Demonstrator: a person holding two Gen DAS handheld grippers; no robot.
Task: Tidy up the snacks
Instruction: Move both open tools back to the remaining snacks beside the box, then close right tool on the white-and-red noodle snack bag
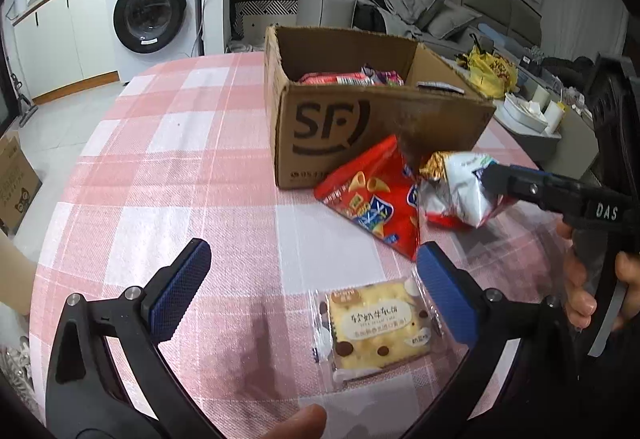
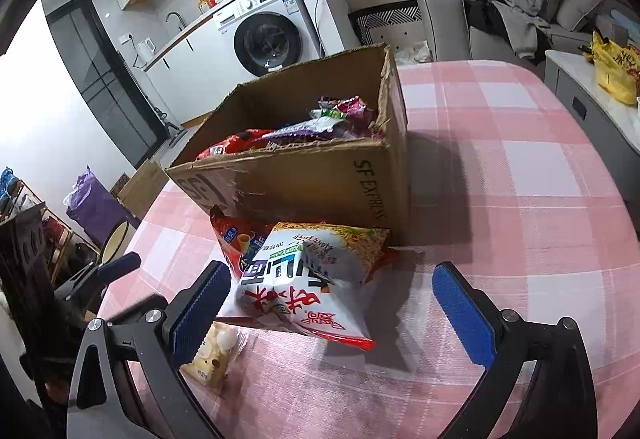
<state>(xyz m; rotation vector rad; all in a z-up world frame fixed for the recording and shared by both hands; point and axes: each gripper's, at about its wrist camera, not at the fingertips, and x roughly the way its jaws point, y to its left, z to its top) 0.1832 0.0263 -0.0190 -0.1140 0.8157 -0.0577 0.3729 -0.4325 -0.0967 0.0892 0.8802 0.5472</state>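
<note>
An open cardboard SF box point(image 1: 360, 119) stands on the pink checked table and holds several snack packets point(image 2: 320, 123). In front of it lie a red corn-snack bag point(image 1: 372, 199) and a white noodle-snack bag point(image 1: 460, 191), the white one partly on the red one point(image 2: 232, 235). A wrapped cracker point(image 1: 376, 331) lies nearer. My left gripper point(image 1: 312, 279) is open above the table, the cracker just inside its right finger. My right gripper point(image 2: 332, 303) is open, its jaws on either side of the white bag point(image 2: 312, 287), not closed on it.
The box point(image 2: 320, 179) takes up the table's middle. A washing machine point(image 1: 152, 11) and counter stand behind, a sofa point(image 1: 420, 11) with clothes at the back right. A side table with a yellow bag point(image 1: 490, 71) is beyond the right edge. A cardboard box point(image 1: 12, 179) sits on the floor left.
</note>
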